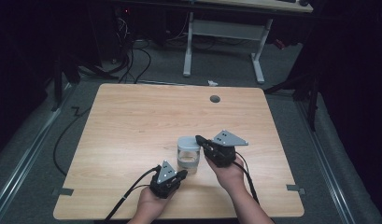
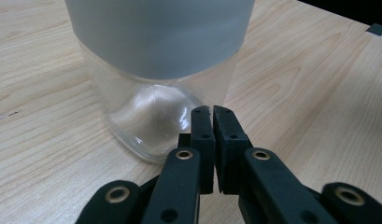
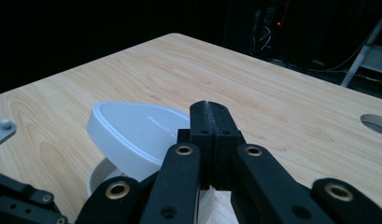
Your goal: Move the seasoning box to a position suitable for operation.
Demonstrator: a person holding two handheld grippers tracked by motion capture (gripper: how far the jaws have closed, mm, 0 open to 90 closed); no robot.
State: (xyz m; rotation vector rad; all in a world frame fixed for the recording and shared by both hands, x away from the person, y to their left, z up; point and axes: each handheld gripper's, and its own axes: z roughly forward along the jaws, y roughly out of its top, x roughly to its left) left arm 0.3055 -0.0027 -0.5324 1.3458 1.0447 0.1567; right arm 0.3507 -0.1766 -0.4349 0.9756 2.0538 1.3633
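Observation:
A clear square jar (image 1: pixel 188 161) (image 2: pixel 151 116) stands on the wooden table (image 1: pixel 132 121), near its front middle. Its white lid (image 1: pixel 188 143) (image 3: pixel 132 133) is tilted, one side raised off the jar's rim (image 3: pixel 99 177). My right gripper (image 1: pixel 199 139) (image 3: pixel 211 108) comes in from the right and is shut at the lid's edge; the jaws hide the contact. My left gripper (image 1: pixel 183 173) (image 2: pixel 212 111) is shut with nothing between its jaws, and its tips rest at the jar's lower corner. Its grey plate (image 3: pixel 2 130) shows in the right gripper view.
A round cable hole (image 1: pixel 215 99) (image 3: pixel 376 122) sits near the table's far edge. Tape marks (image 1: pixel 62 191) (image 1: pixel 295 188) lie at the front corners. A white-legged desk (image 1: pixel 223 29) and floor cables (image 1: pixel 132 60) are beyond the table.

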